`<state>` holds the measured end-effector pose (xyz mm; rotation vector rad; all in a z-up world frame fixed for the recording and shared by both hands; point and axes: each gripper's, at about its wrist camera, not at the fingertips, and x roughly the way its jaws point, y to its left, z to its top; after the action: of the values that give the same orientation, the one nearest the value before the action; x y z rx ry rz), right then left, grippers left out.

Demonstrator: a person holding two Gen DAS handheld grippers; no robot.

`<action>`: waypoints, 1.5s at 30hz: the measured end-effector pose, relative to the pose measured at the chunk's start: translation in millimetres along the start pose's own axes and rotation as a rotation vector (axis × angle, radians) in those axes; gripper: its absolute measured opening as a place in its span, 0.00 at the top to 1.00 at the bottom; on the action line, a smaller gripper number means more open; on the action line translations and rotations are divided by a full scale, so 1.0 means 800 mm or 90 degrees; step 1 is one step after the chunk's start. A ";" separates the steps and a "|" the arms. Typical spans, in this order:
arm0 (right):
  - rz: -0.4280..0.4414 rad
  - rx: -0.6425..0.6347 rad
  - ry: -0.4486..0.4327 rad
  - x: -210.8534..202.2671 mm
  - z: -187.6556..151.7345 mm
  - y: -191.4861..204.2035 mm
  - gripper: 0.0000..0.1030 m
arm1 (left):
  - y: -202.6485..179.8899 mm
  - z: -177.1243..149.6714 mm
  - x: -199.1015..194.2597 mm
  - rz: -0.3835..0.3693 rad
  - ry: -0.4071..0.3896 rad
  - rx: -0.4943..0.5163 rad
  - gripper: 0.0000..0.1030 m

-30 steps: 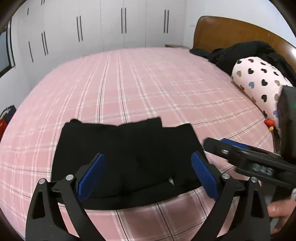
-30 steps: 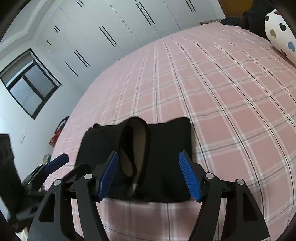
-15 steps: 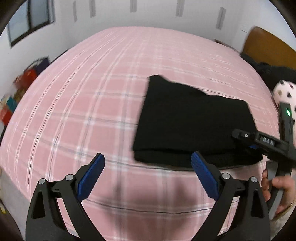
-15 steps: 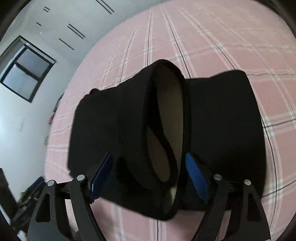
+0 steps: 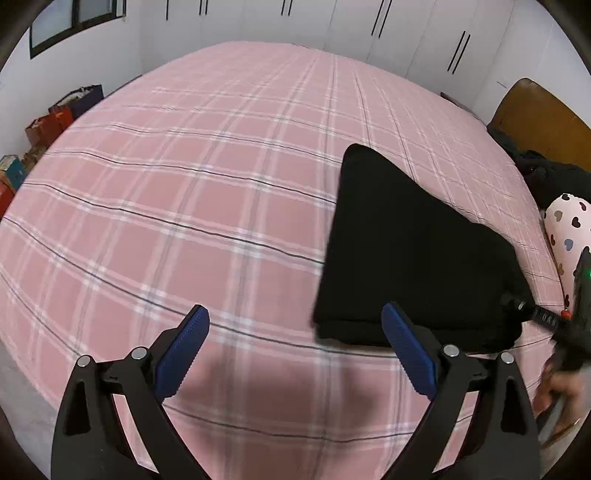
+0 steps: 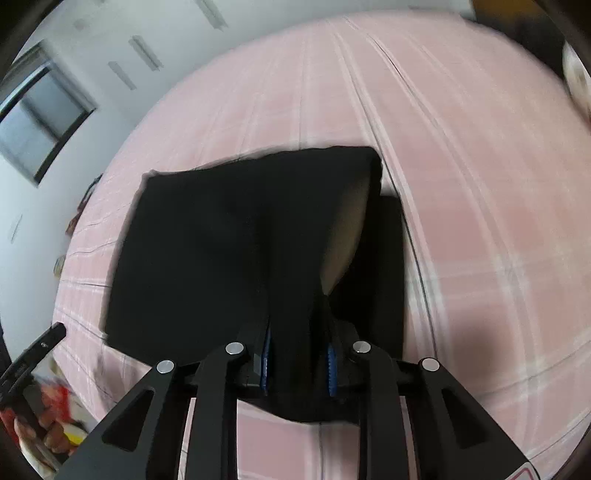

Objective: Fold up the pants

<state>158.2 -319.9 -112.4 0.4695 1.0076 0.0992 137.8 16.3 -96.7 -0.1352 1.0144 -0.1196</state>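
Nearest in the right wrist view, the right gripper (image 6: 297, 363) is being seen with its blue pads drawn narrow; its jaws have just been closing, and a thick band of black cloth is being pinched between them. That cloth belongs to the folded black pants (image 6: 229, 251), which are being held at their near edge, on the right half of the pile. Just beyond the pads, a pale lining is being shown where one layer is gaping open. The picture is being blurred here, so finer detail of the fold cannot be told.

In the left wrist view, the left gripper (image 5: 295, 354) is being held wide, with nothing between its pads and only the pink plaid bedcover (image 5: 184, 206) lying under the gap. Its right pad is being seen just in front of the near left corner of the pants (image 5: 413, 258); whether it is touching cannot be told. The pants are lying as a flat dark pile near the front edge of the bed, right of the left gripper. At the far right a hand (image 5: 557, 395) is being glimpsed.

Farther off, a heart-print pillow (image 5: 569, 229) and a wooden headboard (image 5: 532, 114) are being seen, with white wardrobe doors (image 5: 369, 26) behind.
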 end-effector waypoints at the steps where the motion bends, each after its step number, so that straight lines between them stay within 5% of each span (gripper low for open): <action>1: 0.010 0.013 -0.021 -0.013 -0.003 -0.002 0.73 | -0.004 0.002 0.005 -0.002 0.005 0.001 0.10; 3: 0.011 0.025 -0.052 -0.033 -0.007 -0.008 0.67 | -0.010 0.007 0.019 -0.013 0.024 0.000 0.10; 6: -0.019 0.043 -0.072 -0.049 -0.016 -0.025 0.40 | -0.011 0.019 0.043 -0.043 0.049 -0.023 0.10; 13: 0.023 0.071 -0.022 -0.016 -0.030 -0.029 0.27 | -0.010 0.039 0.122 -0.109 0.129 -0.120 0.11; 16: 0.030 0.064 -0.016 -0.002 -0.040 -0.028 0.23 | -0.007 0.036 0.141 -0.148 0.142 -0.152 0.21; 17: 0.029 0.061 -0.016 0.002 -0.045 -0.030 0.23 | -0.009 0.037 0.140 -0.161 0.132 -0.144 0.42; 19: 0.033 0.054 -0.011 0.013 -0.047 -0.028 0.28 | -0.011 0.039 0.137 -0.191 0.127 -0.134 0.57; 20: 0.047 0.047 -0.011 0.015 -0.045 -0.025 0.48 | -0.010 0.039 0.134 -0.199 0.124 -0.134 0.70; 23: 0.082 0.039 -0.023 -0.016 -0.038 -0.008 0.68 | -0.002 0.044 0.110 -0.222 0.114 -0.138 0.81; 28: 0.094 -0.029 0.008 -0.057 -0.064 0.016 0.68 | 0.015 0.023 0.049 -0.235 0.117 -0.104 0.81; 29: 0.077 -0.036 0.027 -0.050 -0.075 0.012 0.59 | 0.024 0.010 0.049 -0.225 0.133 -0.111 0.78; 31: -0.006 -0.042 0.063 -0.033 -0.100 0.000 0.52 | 0.034 -0.013 0.058 -0.172 0.146 -0.106 0.70; 33: 0.014 0.002 0.051 -0.044 -0.115 -0.012 0.51 | 0.045 -0.031 0.061 -0.107 0.141 -0.098 0.64; 34: 0.017 0.020 0.033 -0.058 -0.115 -0.011 0.51 | 0.050 -0.034 0.055 -0.111 0.133 -0.106 0.63; 36: 0.024 0.006 -0.017 -0.085 -0.103 0.007 0.50 | 0.054 -0.030 0.038 -0.085 0.112 -0.104 0.62; 39: 0.034 -0.009 -0.051 -0.090 -0.063 0.031 0.29 | 0.046 -0.018 0.013 0.000 0.064 -0.062 0.51; 41: 0.019 -0.012 -0.059 -0.071 -0.036 0.035 0.29 | 0.040 -0.010 0.002 0.020 0.043 -0.049 0.34; 45: -0.014 0.027 -0.023 -0.010 0.002 0.028 0.29 | 0.024 0.010 -0.007 0.014 0.016 -0.029 0.32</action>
<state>158.4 -302.9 -95.6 0.4979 0.9800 0.0500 142.5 36.4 -91.5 -0.1636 1.0444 -0.0786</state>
